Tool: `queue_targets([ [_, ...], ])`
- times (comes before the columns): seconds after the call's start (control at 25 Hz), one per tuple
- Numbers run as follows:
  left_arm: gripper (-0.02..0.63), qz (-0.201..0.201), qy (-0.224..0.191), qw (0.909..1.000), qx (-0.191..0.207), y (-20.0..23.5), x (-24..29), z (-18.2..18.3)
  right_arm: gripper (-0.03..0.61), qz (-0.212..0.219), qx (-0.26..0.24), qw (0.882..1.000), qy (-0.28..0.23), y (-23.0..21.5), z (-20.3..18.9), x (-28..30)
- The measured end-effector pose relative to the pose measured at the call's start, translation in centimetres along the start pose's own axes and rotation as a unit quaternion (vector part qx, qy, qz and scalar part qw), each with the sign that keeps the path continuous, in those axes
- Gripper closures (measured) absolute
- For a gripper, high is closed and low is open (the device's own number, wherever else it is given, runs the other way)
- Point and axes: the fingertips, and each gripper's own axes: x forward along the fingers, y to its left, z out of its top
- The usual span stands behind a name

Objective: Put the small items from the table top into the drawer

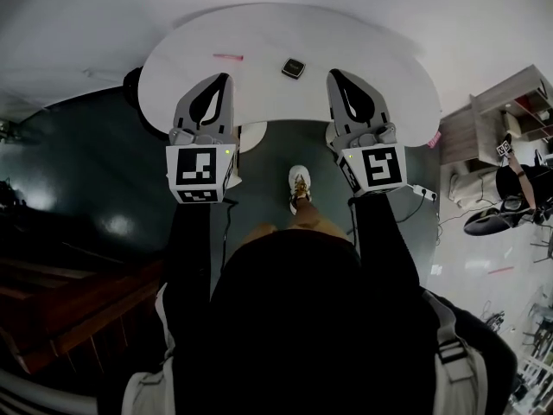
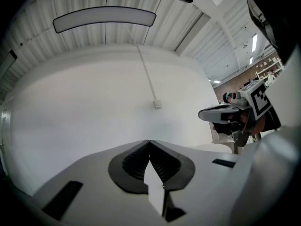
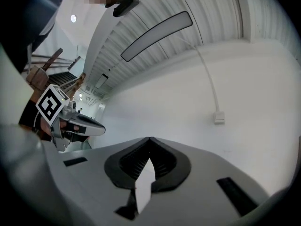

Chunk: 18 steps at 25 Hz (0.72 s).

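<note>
While left gripper and right gripper hover at table near edge, jaws together, empty, dark square item lies mid-table, nearer right.

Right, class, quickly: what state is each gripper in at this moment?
Left gripper: closed, jaws together, holding nothing.
Right gripper: closed, jaws together, holding nothing.

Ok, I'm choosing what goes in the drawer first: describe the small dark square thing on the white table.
The small dark square item is flat, with rounded corners, a black rim and a paler centre. It lies turned cornerwise near the middle of the white rounded table, touching only the tabletop. Its material is too small to tell.
</note>
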Motion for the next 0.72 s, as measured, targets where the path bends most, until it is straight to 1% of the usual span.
queue_targets([
  [0.16, 0.598, -0.001, -0.003, 1.0, 0.004, 0.2, 5.0, 0.7, 0.552, 0.005, 0.004, 1.0, -0.005, -4.3, -0.8, 3.6],
  [0.28, 0.598, 0.006, -0.001, 1.0, 0.002, 0.7, 8.1, 0.9, 0.554, 0.01, 0.011, 1.0, -0.003, -6.7, -1.7, 6.1],
  [0.52, 0.598, 0.025, 0.004, 0.9997, -0.004, 1.9, 13.2, 1.0, 0.552, 0.017, 0.026, 0.999, -0.012, -10.8, -3.1, 9.9],
  [0.72, 0.598, 0.031, 0.008, 0.9995, -0.003, 2.4, 16.1, 0.6, 0.552, 0.026, 0.036, 0.999, -0.015, -12.6, -4.1, 12.4],
])
